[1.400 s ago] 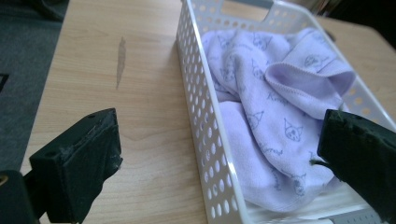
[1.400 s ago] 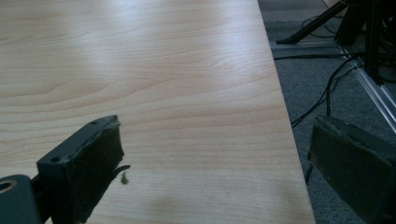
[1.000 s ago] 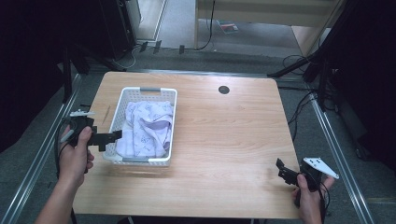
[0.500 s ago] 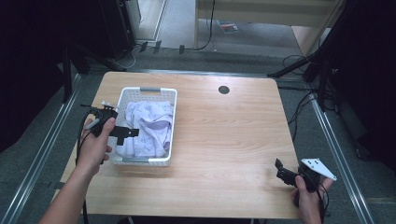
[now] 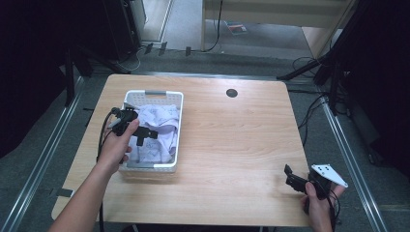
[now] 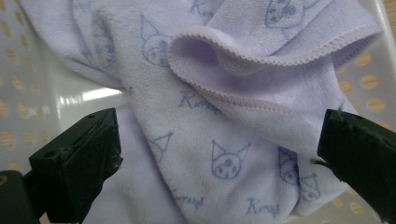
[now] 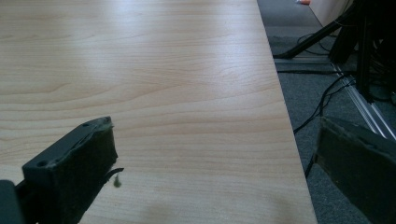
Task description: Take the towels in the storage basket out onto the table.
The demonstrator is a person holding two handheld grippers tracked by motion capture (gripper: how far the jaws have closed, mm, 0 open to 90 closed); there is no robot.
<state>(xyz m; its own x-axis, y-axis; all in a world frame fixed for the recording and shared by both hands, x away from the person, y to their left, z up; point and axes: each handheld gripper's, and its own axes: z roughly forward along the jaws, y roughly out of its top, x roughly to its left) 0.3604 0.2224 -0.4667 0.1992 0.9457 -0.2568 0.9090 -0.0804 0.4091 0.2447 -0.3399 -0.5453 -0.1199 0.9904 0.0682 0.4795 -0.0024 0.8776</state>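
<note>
A crumpled lilac cloth (image 6: 224, 121), printed with small cartoon faces and script lettering, lies bunched inside a white perforated basket (image 5: 164, 93). The basket sits on the left half of a light wooden desk (image 5: 241, 140), its long sides running away from me. In my left claw's view, a stitched hem of the cloth folds over just ahead, and the basket's dotted wall shows on either side of the fabric.

My left claw (image 5: 145, 135) hangs over the basket, above the cloth, with my left hand (image 5: 118, 142) at the basket's left rim. Its two black jaws stand wide apart, the cloth lying between and beyond them, not gripped.

My right claw (image 5: 291, 178) rests well apart from the basket, at the desk's near right corner, held in my right hand (image 5: 316, 200). Its jaws are also spread wide, with bare wood between them and the desk's right edge and grey floor (image 7: 336, 84) beyond.
</note>
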